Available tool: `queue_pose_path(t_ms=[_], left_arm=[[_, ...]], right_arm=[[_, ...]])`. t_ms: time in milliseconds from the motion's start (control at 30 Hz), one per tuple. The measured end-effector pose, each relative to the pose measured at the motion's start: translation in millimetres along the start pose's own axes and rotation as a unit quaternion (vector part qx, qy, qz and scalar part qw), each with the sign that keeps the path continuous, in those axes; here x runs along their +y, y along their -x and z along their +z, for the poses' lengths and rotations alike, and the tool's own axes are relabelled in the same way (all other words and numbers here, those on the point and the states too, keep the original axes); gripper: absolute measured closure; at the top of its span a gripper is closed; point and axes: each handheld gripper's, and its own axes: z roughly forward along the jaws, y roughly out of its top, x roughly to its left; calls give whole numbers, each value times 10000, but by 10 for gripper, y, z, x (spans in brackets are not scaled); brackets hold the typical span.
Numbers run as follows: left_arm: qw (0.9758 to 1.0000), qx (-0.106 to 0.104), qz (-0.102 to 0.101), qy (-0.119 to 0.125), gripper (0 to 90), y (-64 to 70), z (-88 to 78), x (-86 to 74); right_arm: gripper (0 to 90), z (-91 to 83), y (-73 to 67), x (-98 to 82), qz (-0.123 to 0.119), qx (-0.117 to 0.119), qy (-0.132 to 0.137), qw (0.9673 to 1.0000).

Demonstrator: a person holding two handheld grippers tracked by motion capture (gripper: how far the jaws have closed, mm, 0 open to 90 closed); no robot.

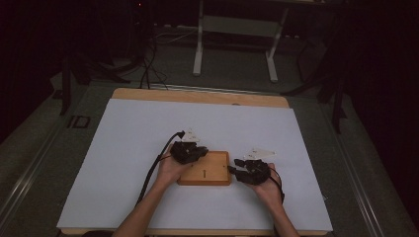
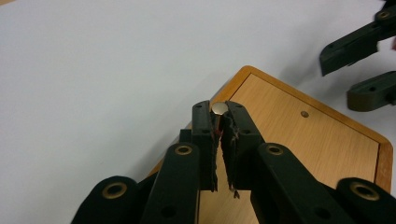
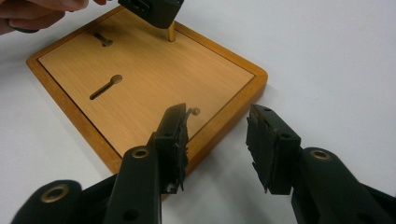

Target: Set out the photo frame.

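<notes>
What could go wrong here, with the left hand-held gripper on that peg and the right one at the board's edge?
1. The left hand-held gripper pinches only the top of the brass peg, so the peg may slip or tilt.
2. The right hand-held gripper stands open, straddling the wooden board's corner without clamping, so pulling the peg could lift or shift the board.

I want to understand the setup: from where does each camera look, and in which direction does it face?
High view: above the person's side, looking forward and down at the table; forearms and both tongs show.
Left gripper view: on the left tongs, looking along its jaws, shut on a brass pin.
Right gripper view: on the right tongs, open at the wooden board's corner.
Shared: both gripper views show the board and the other tongs.
</notes>
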Motion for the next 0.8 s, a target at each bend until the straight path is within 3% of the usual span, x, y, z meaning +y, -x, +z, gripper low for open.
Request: queue_pose_path(t_ms=[233, 800], left_arm=[[9997, -164, -158, 63, 821, -44, 14, -21], [9992, -305, -238, -26, 839, -92, 25, -11]], right_arm=[[576, -7, 2, 0, 6, 3, 7, 10000], [549, -69, -64, -8, -214, 161, -2, 9996]])
